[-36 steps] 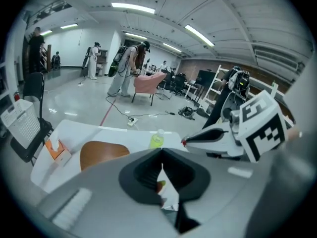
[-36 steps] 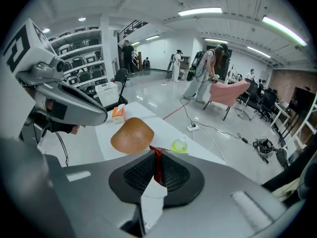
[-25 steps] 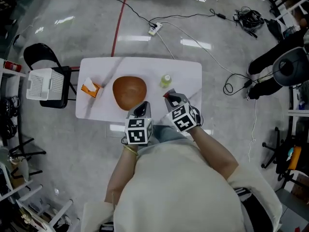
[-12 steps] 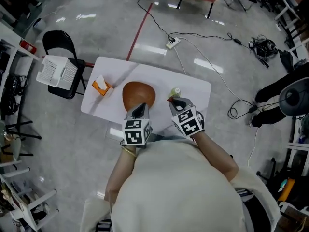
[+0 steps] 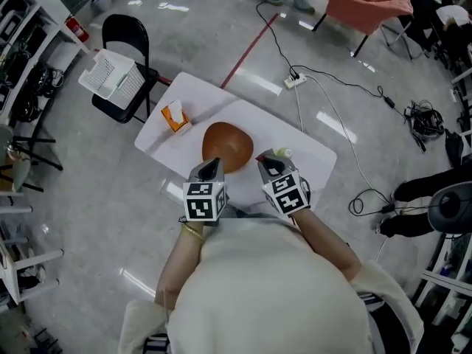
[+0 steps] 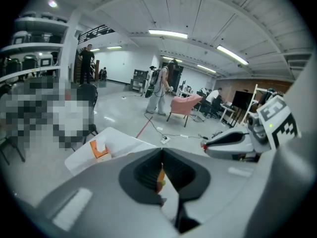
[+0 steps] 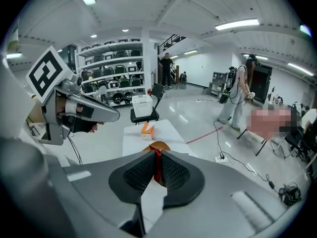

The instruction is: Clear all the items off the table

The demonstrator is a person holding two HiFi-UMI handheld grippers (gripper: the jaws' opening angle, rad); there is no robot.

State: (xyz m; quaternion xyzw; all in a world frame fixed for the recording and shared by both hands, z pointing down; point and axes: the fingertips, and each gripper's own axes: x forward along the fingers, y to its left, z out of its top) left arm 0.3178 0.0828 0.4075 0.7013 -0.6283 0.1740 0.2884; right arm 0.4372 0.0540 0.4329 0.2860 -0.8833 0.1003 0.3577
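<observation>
My left tongs are pressed together, empty. My right tongs pinch a thin red sliver, and what it is I cannot tell. Both hang at the desk's near edge, just short of the brown bowl. The orange box and small bottle flank the bowl, so I judge nothing is cleared yet.

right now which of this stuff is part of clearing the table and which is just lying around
Job: orange tissue box, brown bowl, small green bottle, all on the white table; thin red thing pinched in the right gripper.
Lying about: white basket on black chair, power strip, pink chair.
</observation>
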